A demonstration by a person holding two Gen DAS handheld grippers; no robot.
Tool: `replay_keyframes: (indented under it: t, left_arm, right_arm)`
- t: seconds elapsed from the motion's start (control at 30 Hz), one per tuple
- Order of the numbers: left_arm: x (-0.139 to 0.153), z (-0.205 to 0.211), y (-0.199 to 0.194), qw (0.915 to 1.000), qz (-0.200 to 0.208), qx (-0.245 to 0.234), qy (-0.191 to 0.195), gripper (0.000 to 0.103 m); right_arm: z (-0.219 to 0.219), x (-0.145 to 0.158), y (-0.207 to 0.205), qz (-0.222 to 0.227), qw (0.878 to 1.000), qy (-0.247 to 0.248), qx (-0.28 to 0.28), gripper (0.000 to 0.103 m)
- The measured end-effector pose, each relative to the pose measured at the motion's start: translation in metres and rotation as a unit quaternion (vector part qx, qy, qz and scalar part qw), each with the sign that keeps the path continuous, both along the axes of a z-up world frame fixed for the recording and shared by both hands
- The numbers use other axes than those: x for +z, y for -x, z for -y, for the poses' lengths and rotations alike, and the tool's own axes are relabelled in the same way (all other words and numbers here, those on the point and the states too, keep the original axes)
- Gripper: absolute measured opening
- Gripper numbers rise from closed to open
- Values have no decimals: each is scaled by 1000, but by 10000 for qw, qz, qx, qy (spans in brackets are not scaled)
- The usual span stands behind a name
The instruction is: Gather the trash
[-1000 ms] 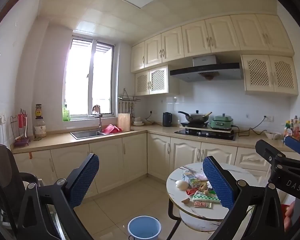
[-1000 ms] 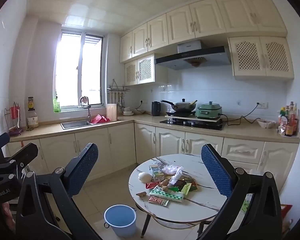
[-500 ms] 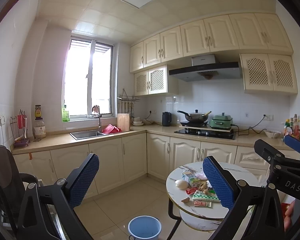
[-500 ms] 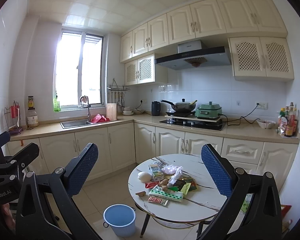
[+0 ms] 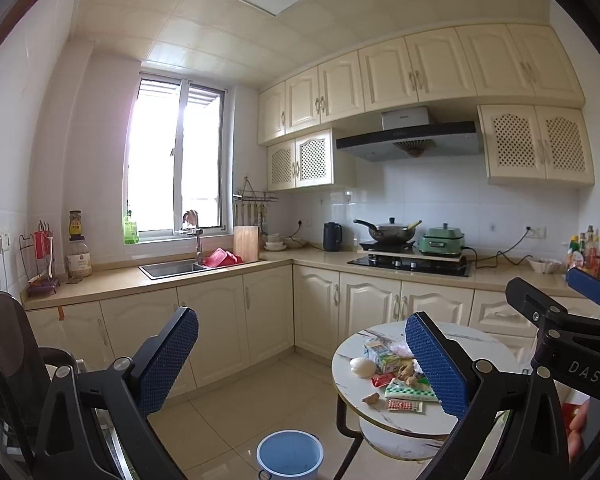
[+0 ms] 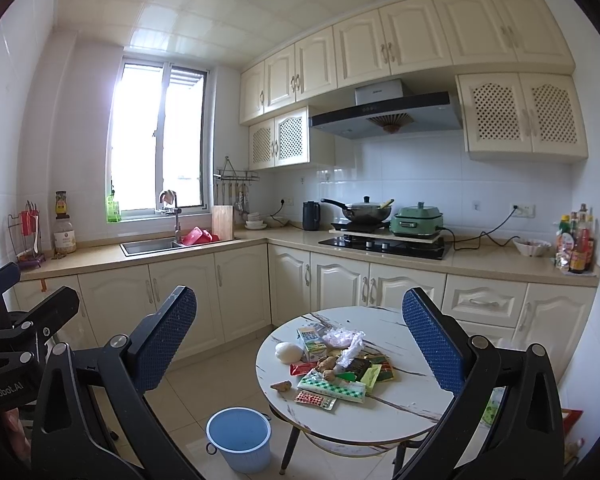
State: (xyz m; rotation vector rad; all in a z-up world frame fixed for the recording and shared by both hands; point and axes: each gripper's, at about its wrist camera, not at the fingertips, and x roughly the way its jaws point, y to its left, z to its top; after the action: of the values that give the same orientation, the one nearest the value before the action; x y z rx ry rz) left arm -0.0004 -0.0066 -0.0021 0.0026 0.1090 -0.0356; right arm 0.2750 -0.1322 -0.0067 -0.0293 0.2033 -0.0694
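Observation:
A heap of trash lies on a round marble-top table: wrappers, a small carton, crumpled plastic, a white round lump, ginger pieces. The same heap of trash shows in the left wrist view on the table. A light blue bin stands on the floor left of the table, also the bin. My right gripper is open and held well back from the table, holding nothing. My left gripper is open too, empty, further left.
Cream cabinets and a counter run along the far walls, with a sink, a hob with a wok and bottles. A dark chair stands at the left. Tiled floor lies before the table.
Both views have crept slightly; the table and bin sit almost where they were. Both grippers stay open.

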Motion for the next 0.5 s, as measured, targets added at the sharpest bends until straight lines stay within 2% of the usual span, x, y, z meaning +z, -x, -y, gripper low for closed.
replay_keyframes:
  t: [0.5]
  left_arm:
    - [-2,1,0,10000,-33,1,-16,102]
  right_arm:
    - [3,-4,-7,-91,10000,-21,-18,103]
